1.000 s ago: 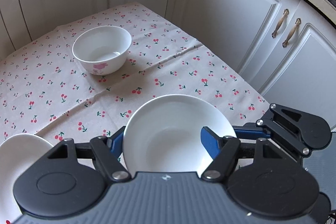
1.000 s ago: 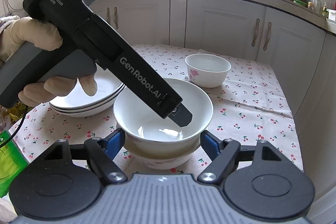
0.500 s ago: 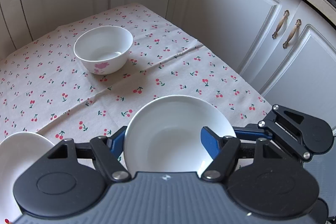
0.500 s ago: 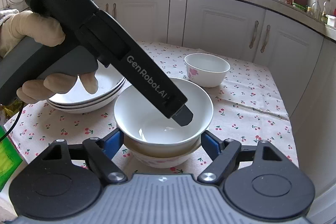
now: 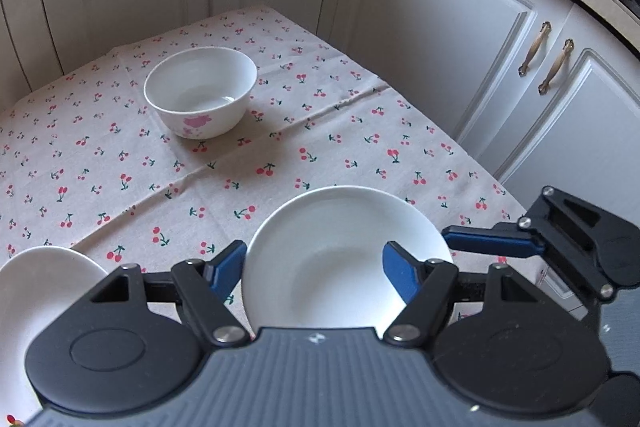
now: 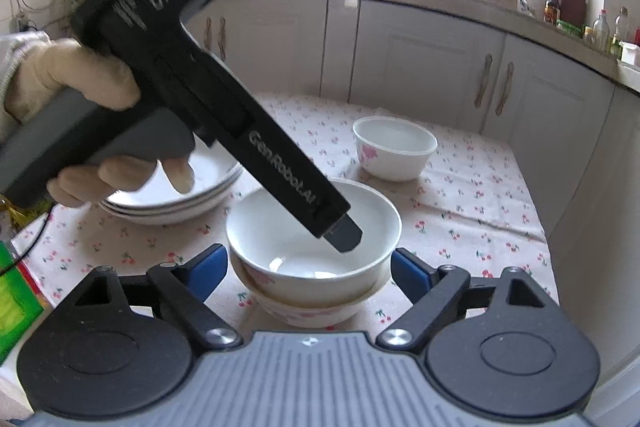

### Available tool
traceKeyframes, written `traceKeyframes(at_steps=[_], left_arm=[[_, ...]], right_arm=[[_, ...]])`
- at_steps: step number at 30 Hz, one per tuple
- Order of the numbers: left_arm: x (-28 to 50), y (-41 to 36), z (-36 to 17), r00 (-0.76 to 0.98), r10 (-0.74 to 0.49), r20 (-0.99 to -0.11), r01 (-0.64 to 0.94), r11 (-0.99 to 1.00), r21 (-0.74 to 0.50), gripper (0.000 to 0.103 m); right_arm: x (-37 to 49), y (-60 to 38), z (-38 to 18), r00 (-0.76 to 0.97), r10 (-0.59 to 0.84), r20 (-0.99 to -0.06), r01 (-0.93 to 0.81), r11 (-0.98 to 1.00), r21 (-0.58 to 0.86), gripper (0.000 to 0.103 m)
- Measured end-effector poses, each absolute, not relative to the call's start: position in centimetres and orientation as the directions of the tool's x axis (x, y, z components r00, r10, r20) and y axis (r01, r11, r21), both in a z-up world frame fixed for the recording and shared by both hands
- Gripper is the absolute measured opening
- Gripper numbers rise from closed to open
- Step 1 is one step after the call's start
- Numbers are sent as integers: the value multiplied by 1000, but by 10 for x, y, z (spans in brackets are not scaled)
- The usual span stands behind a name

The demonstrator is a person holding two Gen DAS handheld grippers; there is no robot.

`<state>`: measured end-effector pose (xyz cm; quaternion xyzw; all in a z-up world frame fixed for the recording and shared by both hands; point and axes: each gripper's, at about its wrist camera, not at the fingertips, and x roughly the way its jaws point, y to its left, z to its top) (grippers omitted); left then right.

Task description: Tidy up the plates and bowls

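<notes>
A white bowl (image 6: 312, 223) sits nested, slightly tilted, in a pink-flowered bowl (image 6: 308, 311) on the cherry-print tablecloth (image 6: 472, 211). My right gripper (image 6: 310, 263) has its jaws opening; the nested bowl is between them, with both blue pads just off its walls. My left gripper (image 5: 314, 263) reaches into the same bowl (image 5: 344, 259) from above. Its right finger is inside the bowl, its left finger is outside the rim, and the jaws are easing apart without pinching anything. A second flowered bowl (image 5: 200, 95) stands alone farther back.
A stack of white plates (image 6: 172, 195) sits left of the bowls, partly behind a gloved hand (image 6: 72, 83). A green box (image 6: 12, 299) lies at the near left edge. White cabinets (image 5: 440, 39) close in behind and to the right of the table.
My right gripper's jaws have spread and come off the nested bowl's sides. The right view has drawn back a little. The left gripper has stayed in the bowl.
</notes>
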<state>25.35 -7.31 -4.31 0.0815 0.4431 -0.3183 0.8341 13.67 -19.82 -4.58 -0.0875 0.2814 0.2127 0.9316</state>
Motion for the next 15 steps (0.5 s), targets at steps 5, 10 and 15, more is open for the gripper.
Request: traceKeyframes(at_steps=[5, 10, 15], left_arm=[[252, -68, -37, 423, -453, -785, 597, 791, -135, 76], [249, -62, -35, 433, -454, -778, 588, 797, -138, 77], [247, -58, -32, 442, -453, -775, 587, 799, -133, 78]], right_arm=[[134, -196, -40, 759, 367, -538, -458, 888, -41, 92], [132, -191, -41, 756, 376, -536, -473, 880, -50, 95], [133, -193, -42, 751, 388, -534, -478, 878, -34, 95]])
